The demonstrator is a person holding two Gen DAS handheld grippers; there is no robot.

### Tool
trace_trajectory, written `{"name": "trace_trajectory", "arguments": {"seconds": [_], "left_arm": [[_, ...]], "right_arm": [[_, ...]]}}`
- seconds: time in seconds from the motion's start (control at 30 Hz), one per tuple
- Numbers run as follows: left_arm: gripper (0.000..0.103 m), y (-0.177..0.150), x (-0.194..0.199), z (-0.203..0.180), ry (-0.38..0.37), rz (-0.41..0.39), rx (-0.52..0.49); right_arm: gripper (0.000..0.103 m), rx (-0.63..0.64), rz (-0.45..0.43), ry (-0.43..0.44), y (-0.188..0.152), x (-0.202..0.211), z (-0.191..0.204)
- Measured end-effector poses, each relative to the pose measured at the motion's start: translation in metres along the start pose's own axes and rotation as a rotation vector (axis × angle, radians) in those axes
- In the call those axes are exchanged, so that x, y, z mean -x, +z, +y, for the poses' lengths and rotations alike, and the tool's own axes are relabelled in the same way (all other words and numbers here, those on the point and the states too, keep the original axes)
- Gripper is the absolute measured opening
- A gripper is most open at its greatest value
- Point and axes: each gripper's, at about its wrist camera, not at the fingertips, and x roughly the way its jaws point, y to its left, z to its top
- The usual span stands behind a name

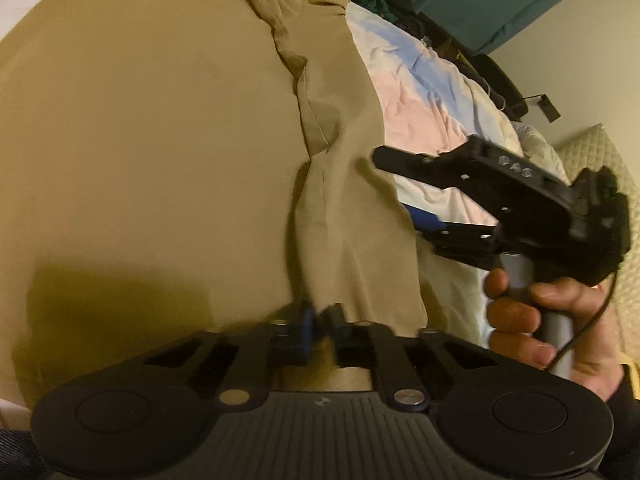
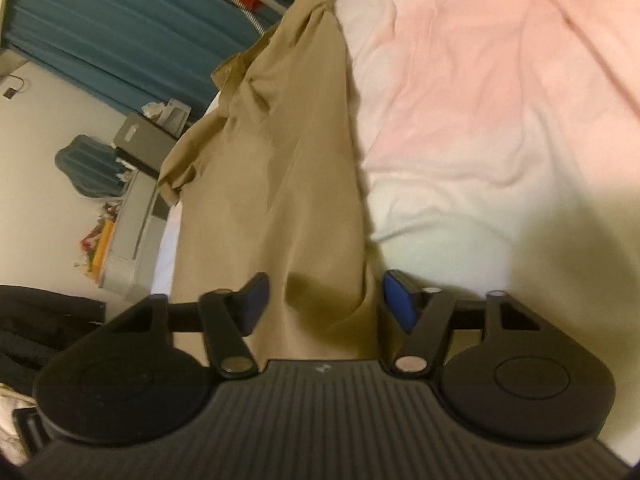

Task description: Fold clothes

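- Lying spread over the bed [image 2: 500, 92], a tan garment [image 1: 152, 128] covers most of the left wrist view, with a rumpled seam running down its right side.
- Left gripper [image 1: 318, 320]: its jaws are drawn together at the garment's near edge, pinching a fold of the tan cloth between the blue pads.
- Right gripper [image 2: 322, 300]: its jaws stand apart, one on each side of a narrow end of the garment; the cloth passes between them, and the right pad sits just beside its edge. Whether either pad presses on the cloth cannot be told.
- From the left wrist view, the right gripper reaches in from the right, its upper finger over the garment's right edge, with a hand [image 1: 532, 320] wrapped round its grey handle.
- The bed sheet is pink, white and pale blue, and lies bare to the right of the garment.
- Teal curtains [image 2: 104, 28] hang beyond the bed.
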Motion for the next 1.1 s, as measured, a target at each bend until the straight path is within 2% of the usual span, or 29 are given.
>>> {"name": "trace_trajectory", "arguments": {"seconds": [0.1, 0.27, 0.37, 0.47, 0.57, 0.6, 0.8, 0.93, 1.07, 1.1], "left_arm": [[0.005, -0.002, 0.007, -0.001, -0.04, -0.028, 0.007], [0.005, -0.003, 0.02, 0.004, -0.118, -0.066, 0.05], [0.005, -0.001, 0.026, 0.011, -0.177, -0.094, 0.098], [0.005, 0.0, 0.033, 0.017, -0.228, -0.121, 0.137], [0.004, 0.001, 0.038, 0.021, -0.27, -0.138, 0.17], [0.004, 0.002, 0.039, 0.023, -0.281, -0.139, 0.181], [0.004, 0.0, 0.047, 0.028, -0.282, -0.156, 0.207], [0.004, -0.005, 0.057, 0.034, -0.292, -0.175, 0.221], [0.002, -0.006, 0.061, 0.038, -0.285, -0.191, 0.232], [0.002, -0.006, 0.062, 0.038, -0.283, -0.194, 0.234]], "right_arm": [[0.042, 0.041, 0.06, -0.013, -0.013, 0.005, 0.006], [0.04, 0.056, 0.141, -0.077, -0.039, 0.018, 0.011], [0.041, 0.049, 0.171, -0.084, -0.052, 0.027, 0.017], [0.043, 0.017, 0.249, -0.025, -0.059, 0.032, 0.025], [0.043, -0.006, 0.217, 0.098, -0.06, 0.051, 0.036], [0.043, -0.01, 0.193, 0.108, -0.059, 0.055, 0.038], [0.043, 0.007, 0.074, -0.063, -0.052, 0.06, 0.027], [0.043, 0.032, 0.093, -0.087, -0.047, 0.049, 0.021], [0.041, 0.079, 0.136, -0.16, -0.054, 0.03, 0.022], [0.026, 0.089, 0.14, -0.158, -0.053, 0.029, 0.024]]}}
